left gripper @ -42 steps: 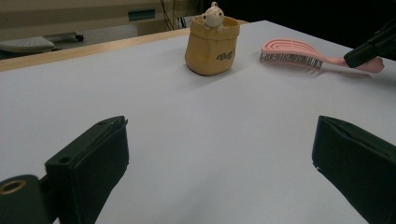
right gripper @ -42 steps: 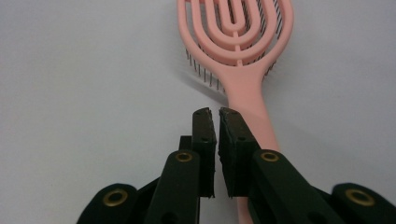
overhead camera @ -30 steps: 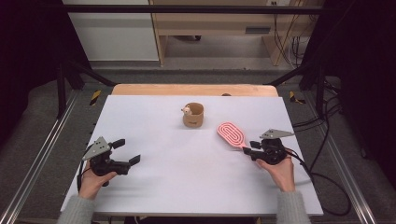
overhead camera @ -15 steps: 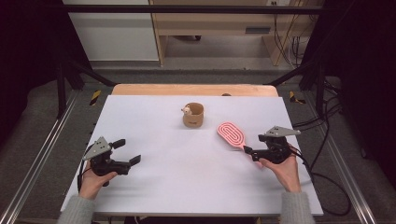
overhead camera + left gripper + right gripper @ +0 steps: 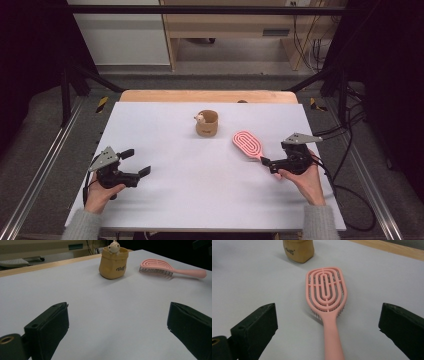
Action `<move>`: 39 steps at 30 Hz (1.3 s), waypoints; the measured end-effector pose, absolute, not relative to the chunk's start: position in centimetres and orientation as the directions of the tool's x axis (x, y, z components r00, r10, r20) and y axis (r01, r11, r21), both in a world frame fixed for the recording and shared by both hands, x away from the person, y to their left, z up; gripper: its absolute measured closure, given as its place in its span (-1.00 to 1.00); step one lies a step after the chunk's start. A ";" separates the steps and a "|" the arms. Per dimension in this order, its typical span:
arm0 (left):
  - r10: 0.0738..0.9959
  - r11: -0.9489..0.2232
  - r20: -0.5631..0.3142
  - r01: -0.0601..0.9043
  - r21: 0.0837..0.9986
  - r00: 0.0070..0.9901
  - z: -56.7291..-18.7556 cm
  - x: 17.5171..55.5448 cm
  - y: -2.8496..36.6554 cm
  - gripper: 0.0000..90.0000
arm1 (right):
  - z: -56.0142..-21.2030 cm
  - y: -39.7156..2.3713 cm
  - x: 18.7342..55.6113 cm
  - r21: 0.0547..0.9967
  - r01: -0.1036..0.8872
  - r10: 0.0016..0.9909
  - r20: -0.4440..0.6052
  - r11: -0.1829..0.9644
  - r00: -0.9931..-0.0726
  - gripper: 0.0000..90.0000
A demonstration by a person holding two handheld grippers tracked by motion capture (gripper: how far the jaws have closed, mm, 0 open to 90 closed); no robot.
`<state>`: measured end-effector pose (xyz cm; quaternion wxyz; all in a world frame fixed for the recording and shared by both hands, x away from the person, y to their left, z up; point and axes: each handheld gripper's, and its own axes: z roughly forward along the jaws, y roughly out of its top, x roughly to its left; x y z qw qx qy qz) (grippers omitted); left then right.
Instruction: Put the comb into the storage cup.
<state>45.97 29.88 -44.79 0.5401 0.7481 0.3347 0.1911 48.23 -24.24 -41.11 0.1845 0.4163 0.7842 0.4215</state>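
Pink plastic hairbrush (image 5: 327, 305) lies bristles-down on the white table (image 5: 200, 195), its handle running between the spread jaws of the right gripper (image 5: 268, 165), untouched by either pad; those jaws have just been opening. Beyond the brush head stands a tan pouch-shaped holder (image 5: 206, 123) with a small figure at its rim. Left gripper (image 5: 136, 163) rests well apart from both, jaws wide, nothing between them.

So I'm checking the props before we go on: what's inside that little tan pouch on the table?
A small cream-coloured toy figure peeks over the rim of the tan pouch. Only its head shows; the pouch wall covers everything lower inside.
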 end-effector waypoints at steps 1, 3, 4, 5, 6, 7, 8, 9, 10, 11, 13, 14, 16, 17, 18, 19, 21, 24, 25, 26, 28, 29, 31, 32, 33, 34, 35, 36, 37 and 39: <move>0.707 -0.193 -0.076 0.294 0.936 0.703 -44.8 46.0 29.9 -0.92 | -41.0 -24.3 48.2 0.818 0.489 0.805 0.057 0.301 -0.591 -0.99; 0.707 -0.194 -0.075 0.295 0.936 0.703 -44.8 46.0 29.9 -0.92 | -40.9 -24.3 48.2 0.818 0.488 0.800 0.060 0.303 -0.597 -0.99; 0.707 -0.194 -0.075 0.294 0.936 0.703 -44.8 46.0 29.9 -0.92 | -40.9 -24.3 48.3 0.820 0.485 0.798 0.059 0.304 -0.600 -0.99; 0.707 -0.194 -0.075 0.294 0.936 0.703 -44.8 46.0 29.9 -0.92 | -40.9 -24.3 48.3 0.819 0.488 0.798 0.062 0.303 -0.599 -0.99; 0.707 -0.194 -0.074 0.294 0.936 0.703 -44.8 46.0 29.9 -0.92 | -40.9 -24.3 48.3 0.818 0.486 0.798 0.059 0.306 -0.600 -0.99; 0.707 -0.193 -0.075 0.294 0.936 0.703 -44.8 46.0 29.9 -0.92 | -40.9 -24.3 48.4 0.818 0.484 0.796 0.053 0.312 -0.602 -0.99; 0.708 -0.193 -0.075 0.294 0.936 0.702 -44.8 46.0 29.9 -0.92 | -40.9 -24.3 48.5 0.814 0.485 0.795 0.048 0.319 -0.604 -0.99; 0.708 -0.193 -0.075 0.294 0.936 0.702 -44.8 46.0 29.9 -0.92 | -41.0 -24.3 48.6 0.813 0.485 0.796 0.043 0.323 -0.604 -0.99; 0.708 -0.193 -0.075 0.295 0.936 0.702 -44.8 46.0 29.9 -0.92 | -41.0 -24.2 48.7 0.812 0.484 0.797 0.040 0.325 -0.603 -0.99; 0.708 -0.193 -0.075 0.295 0.936 0.702 -44.8 46.0 29.9 -0.92 | -41.1 -24.2 48.8 0.811 0.486 0.798 0.040 0.326 -0.601 -0.99; 0.708 -0.194 -0.074 0.294 0.936 0.702 -44.8 46.0 29.9 -0.92 | -41.2 -24.2 48.9 0.808 0.488 0.798 0.037 0.330 -0.601 -0.99; 0.708 -0.193 -0.075 0.294 0.936 0.702 -44.8 46.0 29.9 -0.92 | -41.2 -24.1 49.0 0.808 0.485 0.796 0.032 0.335 -0.604 -0.99; 0.708 -0.194 -0.074 0.294 0.936 0.702 -44.8 46.0 29.9 -0.92 | -41.4 -24.1 49.3 0.804 0.490 0.798 0.031 0.338 -0.602 -0.99; 0.708 -0.193 -0.075 0.294 0.936 0.702 -44.8 46.0 29.9 -0.92 | -41.5 -24.0 49.4 0.803 0.489 0.798 0.029 0.340 -0.602 -0.99; 0.708 -0.193 -0.075 0.294 0.936 0.702 -44.8 46.0 29.9 -0.92 | -41.6 -24.0 49.6 0.802 0.489 0.798 0.026 0.343 -0.602 -0.99; 0.708 -0.194 -0.074 0.294 0.936 0.702 -44.8 46.0 29.9 -0.92 | -41.7 -23.9 49.6 0.801 0.493 0.800 0.028 0.341 -0.599 -0.99; 0.708 -0.193 -0.074 0.294 0.936 0.702 -44.8 46.0 29.9 -0.92 | -42.0 -23.9 49.9 0.796 0.494 0.796 0.026 0.349 -0.604 -0.99; 0.708 -0.194 -0.074 0.294 0.936 0.702 -44.8 46.0 29.9 -0.92 | -42.5 -23.7 50.1 0.781 0.507 0.793 0.025 0.364 -0.608 -0.99; 0.708 -0.194 -0.074 0.294 0.936 0.703 -44.8 46.0 29.9 -0.92 | -42.6 -23.6 50.2 0.774 0.515 0.794 0.025 0.369 -0.607 -0.98; 0.708 -0.195 -0.074 0.295 0.936 0.702 -44.8 46.0 29.9 -0.92 | -42.8 -23.6 50.3 0.772 0.514 0.793 0.021 0.374 -0.609 -0.98; 0.708 -0.193 -0.075 0.295 0.936 0.702 -44.8 46.0 29.9 -0.92 | -43.1 -23.5 50.5 0.766 0.517 0.790 0.020 0.382 -0.613 -0.98; 0.708 -0.193 -0.075 0.294 0.936 0.702 -44.8 46.0 29.9 -0.92 | -43.1 -23.5 50.5 0.762 0.521 0.789 0.022 0.384 -0.613 -0.98; 0.708 -0.194 -0.074 0.294 0.936 0.702 -44.8 46.0 29.9 -0.92 | -43.4 -23.3 50.7 0.756 0.526 0.790 0.020 0.390 -0.613 -0.97; 0.708 -0.194 -0.075 0.295 0.936 0.702 -44.8 46.0 29.9 -0.92 | -43.4 -23.2 50.8 0.752 0.527 0.788 0.017 0.395 -0.615 -0.96; 0.708 -0.194 -0.075 0.295 0.935 0.702 -44.8 46.0 29.9 -0.92 | -43.6 -23.2 50.9 0.746 0.530 0.787 0.014 0.402 -0.617 -0.96; 0.708 -0.194 -0.075 0.296 0.935 0.703 -44.8 46.0 29.9 -0.92 | -43.7 -23.1 51.0 0.743 0.533 0.786 0.015 0.405 -0.618 -0.95; 0.708 -0.195 -0.075 0.296 0.935 0.702 -44.8 46.0 29.9 -0.92 | -43.8 -23.0 51.0 0.741 0.534 0.787 0.013 0.407 -0.617 -0.94; 0.708 -0.195 -0.075 0.296 0.935 0.702 -44.8 46.0 29.9 -0.92 | -43.9 -23.0 51.2 0.737 0.535 0.786 0.009 0.413 -0.619 -0.93; 0.708 -0.195 -0.074 0.296 0.935 0.702 -44.8 46.0 29.9 -0.92 | -44.1 -22.9 51.3 0.731 0.538 0.783 0.008 0.420 -0.622 -0.91; 0.708 -0.195 -0.075 0.297 0.935 0.702 -44.8 46.0 29.9 -0.92 | -44.3 -22.8 51.4 0.722 0.541 0.781 0.002 0.431 -0.624 -0.88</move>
